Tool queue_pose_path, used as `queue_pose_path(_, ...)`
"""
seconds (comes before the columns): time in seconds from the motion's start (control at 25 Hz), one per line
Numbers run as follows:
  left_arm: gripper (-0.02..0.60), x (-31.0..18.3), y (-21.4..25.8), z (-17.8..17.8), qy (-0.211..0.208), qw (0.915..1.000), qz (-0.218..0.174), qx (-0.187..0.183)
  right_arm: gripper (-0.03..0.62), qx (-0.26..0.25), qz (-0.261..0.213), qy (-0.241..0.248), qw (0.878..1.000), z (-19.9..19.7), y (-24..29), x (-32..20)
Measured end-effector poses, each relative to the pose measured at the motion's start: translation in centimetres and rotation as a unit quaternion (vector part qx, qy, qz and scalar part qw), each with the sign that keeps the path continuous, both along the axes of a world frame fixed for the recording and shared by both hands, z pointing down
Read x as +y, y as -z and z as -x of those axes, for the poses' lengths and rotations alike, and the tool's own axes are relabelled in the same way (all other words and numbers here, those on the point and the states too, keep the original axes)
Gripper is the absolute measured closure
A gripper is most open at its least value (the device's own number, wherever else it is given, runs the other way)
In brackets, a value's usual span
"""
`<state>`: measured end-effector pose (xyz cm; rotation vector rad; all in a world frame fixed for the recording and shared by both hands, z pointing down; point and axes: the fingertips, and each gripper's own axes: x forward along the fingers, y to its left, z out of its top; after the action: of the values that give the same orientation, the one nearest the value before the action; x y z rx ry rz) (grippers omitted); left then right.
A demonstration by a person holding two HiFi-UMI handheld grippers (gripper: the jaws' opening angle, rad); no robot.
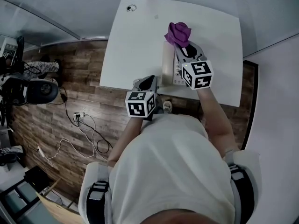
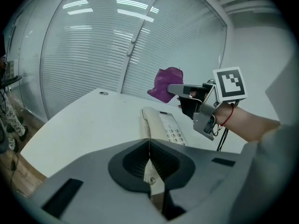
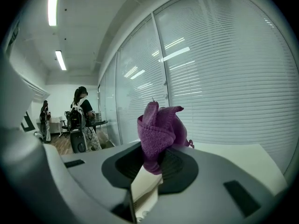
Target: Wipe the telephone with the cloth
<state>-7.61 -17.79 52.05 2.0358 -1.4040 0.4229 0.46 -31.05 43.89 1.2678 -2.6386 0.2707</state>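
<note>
While the right hand-held gripper (image 1: 185,49) clamps the cloth (image 1: 178,33) just above the telephone (image 1: 168,62) on the bench (image 1: 126,45), wiping seems not yet started; left hand-held gripper (image 1: 148,82) closed, empty.

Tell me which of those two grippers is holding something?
The right gripper, clamped on the purple cloth by the telephone; the left gripper is shut and empty.

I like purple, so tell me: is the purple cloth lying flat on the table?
No, the purple cloth is pinched in the right gripper, held up in the air off the table.
</note>
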Motion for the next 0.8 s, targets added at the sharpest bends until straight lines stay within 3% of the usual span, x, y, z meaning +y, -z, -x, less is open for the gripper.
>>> queue_pose_path(0.48,0.560,-2.5,-0.3,0.2,-0.023,0.9997,0.001,0.001,0.507,0.050,0.049,0.003,0.998,2.0,-5.1,-2.2)
queue_pose_path(0.8,0.560,-2.5,-0.5,0.6,-0.024,0.9997,0.003,0.001,0.507,0.066,0.049,0.009,0.997,2.5,-6.1,-1.6)
